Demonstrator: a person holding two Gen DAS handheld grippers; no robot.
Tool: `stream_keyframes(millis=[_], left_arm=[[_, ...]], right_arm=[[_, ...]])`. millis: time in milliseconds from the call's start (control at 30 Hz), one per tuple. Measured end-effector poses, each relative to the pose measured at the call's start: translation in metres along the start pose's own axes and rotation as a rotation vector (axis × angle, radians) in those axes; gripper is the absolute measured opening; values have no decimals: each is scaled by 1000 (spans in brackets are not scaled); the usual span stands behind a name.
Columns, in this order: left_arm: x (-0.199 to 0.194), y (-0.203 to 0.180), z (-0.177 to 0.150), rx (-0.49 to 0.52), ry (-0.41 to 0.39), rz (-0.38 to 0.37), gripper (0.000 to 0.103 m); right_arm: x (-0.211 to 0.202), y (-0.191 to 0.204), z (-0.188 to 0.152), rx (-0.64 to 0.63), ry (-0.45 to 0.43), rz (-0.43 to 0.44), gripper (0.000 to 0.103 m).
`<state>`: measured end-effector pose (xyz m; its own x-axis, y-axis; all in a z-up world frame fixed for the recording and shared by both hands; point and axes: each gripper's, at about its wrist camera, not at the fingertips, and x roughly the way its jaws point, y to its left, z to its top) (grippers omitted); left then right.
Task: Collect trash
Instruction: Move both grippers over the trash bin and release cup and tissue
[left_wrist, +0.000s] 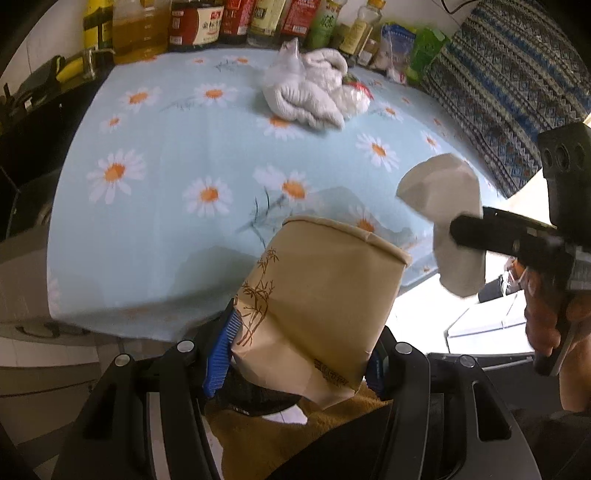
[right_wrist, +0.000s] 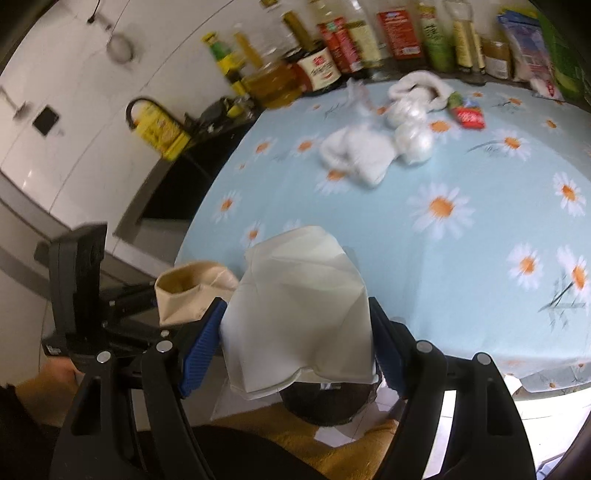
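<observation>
Both my views bow hard at the edges, corners gone black. Daylight blows out the lower right of each frame. The bottles (right_wrist: 332, 48) along the top smear with motion blur in my right view; my left view is sharper.

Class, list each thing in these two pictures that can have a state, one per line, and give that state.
Left tongs: shut on the paper cup.
Paper cup: brown, squashed, tilted, off the table.
Right tongs: shut on the white paper.
White paper: creased, lifted.
White cloth: bunched on the tablecloth.
Red wrapper: lying on the tablecloth.
Tablecloth: spread flat.
</observation>
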<state>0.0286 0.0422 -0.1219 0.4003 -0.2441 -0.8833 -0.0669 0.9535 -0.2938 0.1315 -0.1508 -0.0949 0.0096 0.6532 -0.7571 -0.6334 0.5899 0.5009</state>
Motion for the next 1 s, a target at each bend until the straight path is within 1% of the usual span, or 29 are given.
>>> stream_keyframes(millis=[133, 367, 533, 733, 1000], left_arm=[[6, 3, -15, -6, 33, -10, 56], [19, 10, -39, -32, 86, -7, 56], [32, 19, -55, -67, 123, -14, 56], [52, 32, -74, -110, 183, -16, 56], [63, 44, -80, -155, 213, -4, 57]], right_arm=[[18, 10, -19, 7, 57, 19, 74], [47, 16, -36, 15, 135, 31, 75], [65, 17, -47, -5, 174, 4, 75], [87, 14, -57, 2, 223, -23, 75], [105, 13, -62, 27, 264, -22, 76]])
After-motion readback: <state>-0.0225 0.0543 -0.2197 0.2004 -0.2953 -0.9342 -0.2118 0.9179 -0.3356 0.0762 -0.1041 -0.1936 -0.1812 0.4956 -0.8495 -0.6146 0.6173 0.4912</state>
